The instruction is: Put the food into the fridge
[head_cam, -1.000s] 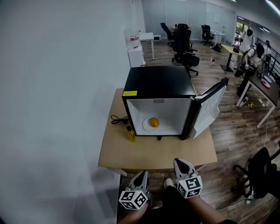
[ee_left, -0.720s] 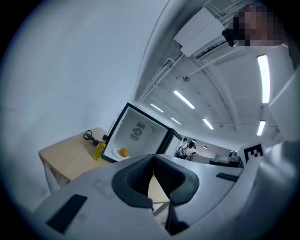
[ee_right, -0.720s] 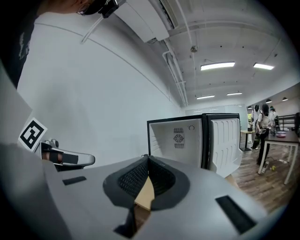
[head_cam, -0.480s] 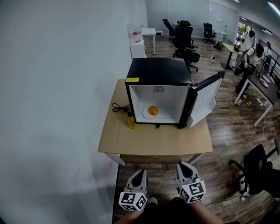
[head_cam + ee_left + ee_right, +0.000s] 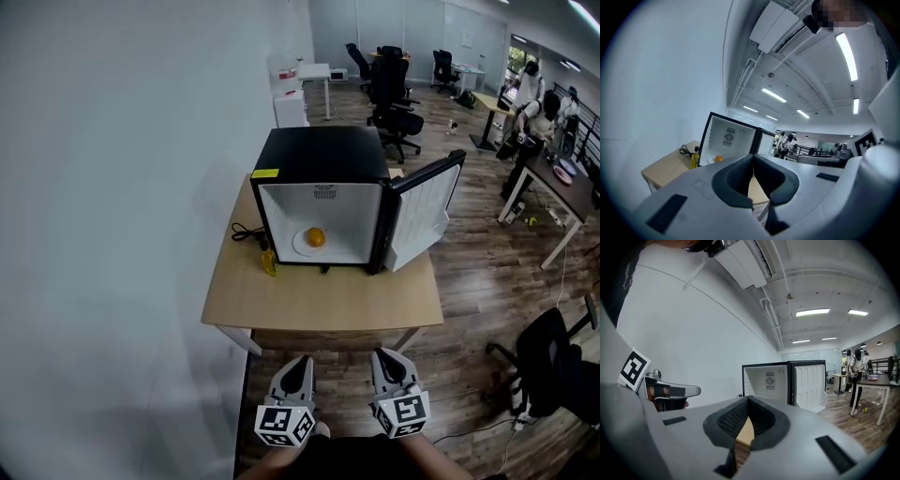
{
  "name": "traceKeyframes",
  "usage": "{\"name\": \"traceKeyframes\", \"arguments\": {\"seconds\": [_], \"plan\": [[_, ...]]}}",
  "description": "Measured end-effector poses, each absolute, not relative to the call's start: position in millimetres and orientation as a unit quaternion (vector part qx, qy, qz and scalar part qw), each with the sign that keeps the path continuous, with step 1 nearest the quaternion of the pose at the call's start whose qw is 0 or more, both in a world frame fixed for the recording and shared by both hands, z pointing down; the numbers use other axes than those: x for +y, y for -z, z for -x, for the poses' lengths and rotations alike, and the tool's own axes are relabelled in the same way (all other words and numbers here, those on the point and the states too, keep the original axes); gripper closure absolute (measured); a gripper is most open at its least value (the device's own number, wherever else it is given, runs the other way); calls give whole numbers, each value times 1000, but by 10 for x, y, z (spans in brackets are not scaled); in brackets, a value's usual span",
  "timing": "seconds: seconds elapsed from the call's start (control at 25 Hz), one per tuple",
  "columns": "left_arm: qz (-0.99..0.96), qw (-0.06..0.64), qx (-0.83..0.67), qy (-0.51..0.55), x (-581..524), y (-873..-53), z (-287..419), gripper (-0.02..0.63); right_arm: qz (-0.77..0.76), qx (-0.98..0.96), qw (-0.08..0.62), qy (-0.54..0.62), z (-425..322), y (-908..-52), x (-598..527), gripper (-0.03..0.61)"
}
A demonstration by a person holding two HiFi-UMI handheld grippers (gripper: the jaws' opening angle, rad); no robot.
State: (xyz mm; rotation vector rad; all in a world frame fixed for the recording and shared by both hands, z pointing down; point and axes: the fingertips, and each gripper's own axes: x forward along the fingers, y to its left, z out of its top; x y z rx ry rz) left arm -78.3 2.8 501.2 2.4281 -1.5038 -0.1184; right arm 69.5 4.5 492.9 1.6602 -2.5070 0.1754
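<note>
Open fridge (image 5: 319,155) mouth at frame centre; door (image 5: 424,208) stands out to the right, off the opening. Inside, orange (image 5: 316,237) on plate (image 5: 301,247) sits left of centre; free room right of it. Bottle (image 5: 269,262) stands just beside the mouth's lower left corner. Front strip of table (image 5: 319,305) is free.

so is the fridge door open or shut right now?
Open. The door is swung out to the right, baring the fridge's white inside with an orange on a plate.
</note>
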Motion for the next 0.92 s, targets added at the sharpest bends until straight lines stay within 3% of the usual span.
{"name": "traceKeyframes", "arguments": {"seconds": [0.92], "plan": [[-838, 136, -527, 32, -157, -5064, 803, 598, -574, -814, 68, -55, -713, -4947, -77, 518]]}}
